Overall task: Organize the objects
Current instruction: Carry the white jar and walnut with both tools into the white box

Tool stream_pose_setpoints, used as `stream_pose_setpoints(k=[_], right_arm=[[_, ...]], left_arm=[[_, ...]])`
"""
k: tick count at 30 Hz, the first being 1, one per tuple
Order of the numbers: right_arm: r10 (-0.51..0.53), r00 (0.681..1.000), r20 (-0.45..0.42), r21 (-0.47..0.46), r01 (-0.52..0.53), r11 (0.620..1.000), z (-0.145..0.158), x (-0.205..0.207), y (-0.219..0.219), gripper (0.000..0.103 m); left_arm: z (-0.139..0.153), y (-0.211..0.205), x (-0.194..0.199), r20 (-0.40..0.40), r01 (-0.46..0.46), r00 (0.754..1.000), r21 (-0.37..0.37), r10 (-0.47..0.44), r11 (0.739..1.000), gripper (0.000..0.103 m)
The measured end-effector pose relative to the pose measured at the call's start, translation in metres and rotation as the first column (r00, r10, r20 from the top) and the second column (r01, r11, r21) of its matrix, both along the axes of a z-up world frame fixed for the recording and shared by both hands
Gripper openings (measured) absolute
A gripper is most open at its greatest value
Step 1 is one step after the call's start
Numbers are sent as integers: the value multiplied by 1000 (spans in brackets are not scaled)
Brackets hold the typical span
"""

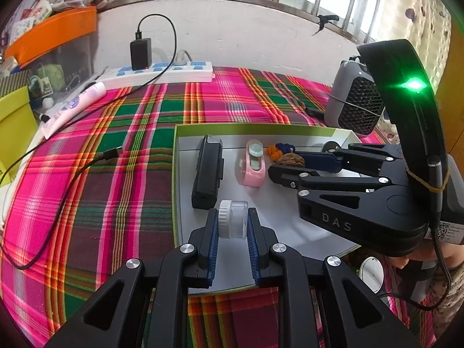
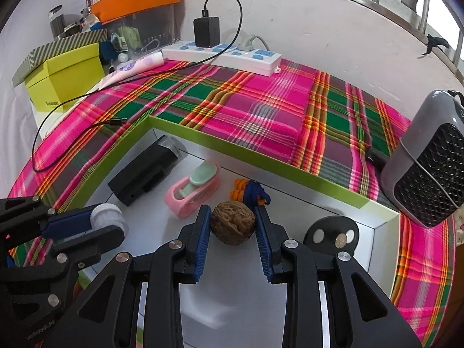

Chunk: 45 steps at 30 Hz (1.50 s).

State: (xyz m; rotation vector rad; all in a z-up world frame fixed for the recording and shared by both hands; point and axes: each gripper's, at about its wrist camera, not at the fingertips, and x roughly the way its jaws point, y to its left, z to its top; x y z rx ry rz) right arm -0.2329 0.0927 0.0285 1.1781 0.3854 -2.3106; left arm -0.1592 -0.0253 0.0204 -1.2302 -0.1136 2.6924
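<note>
In the left wrist view, the left hand-held gripper (image 1: 233,226) is clamped on a small clear jar (image 1: 234,219) with a ribbed white cap, held at the near edge of a shallow green-rimmed tray (image 1: 255,129). In the right wrist view, the right hand-held gripper (image 2: 233,226) has its blue pads against both sides of a brown walnut (image 2: 233,226) low over the tray's white floor.

Inside the tray, from 9 o'clock toward 3 o'clock, lie a black box-shaped device (image 2: 145,174), a pink holder (image 2: 193,193) with a pale green insert, and a small orange-and-blue bundle (image 2: 250,192). Only the right wrist view shows clearly the black disc (image 2: 332,233) with silver spots at the tray's 3 o'clock corner; in the left wrist view the other gripper mostly hides it.

The tray sits on a pink and green plaid cloth (image 1: 116,150) covering the desk. At 2 o'clock beyond the tray stands a grey mesh-fronted device (image 2: 429,159). At 12 o'clock against the wall lies a white power strip (image 1: 162,72) with a black charger (image 1: 141,53) plugged in, its cable (image 1: 72,179) trailing across the cloth. At 10 o'clock the right wrist view shows a yellow-green box (image 2: 63,78); an orange-lidded bin (image 2: 139,0) stands behind it.
</note>
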Motion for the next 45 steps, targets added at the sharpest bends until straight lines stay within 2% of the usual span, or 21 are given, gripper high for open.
stream_pose_setpoints(k=[13,45], right_arm=[[10,1000,-1,18,-10,1000,-1,-4,-5,32],[-8,1000,-14,24,9,1000,-4,-6,-7,32]], left_arm=[[-2,6,-1,5,16,1000,-22,-16,1000,17],[-3,5,-1,4,17,1000,-23,-17,1000,17]])
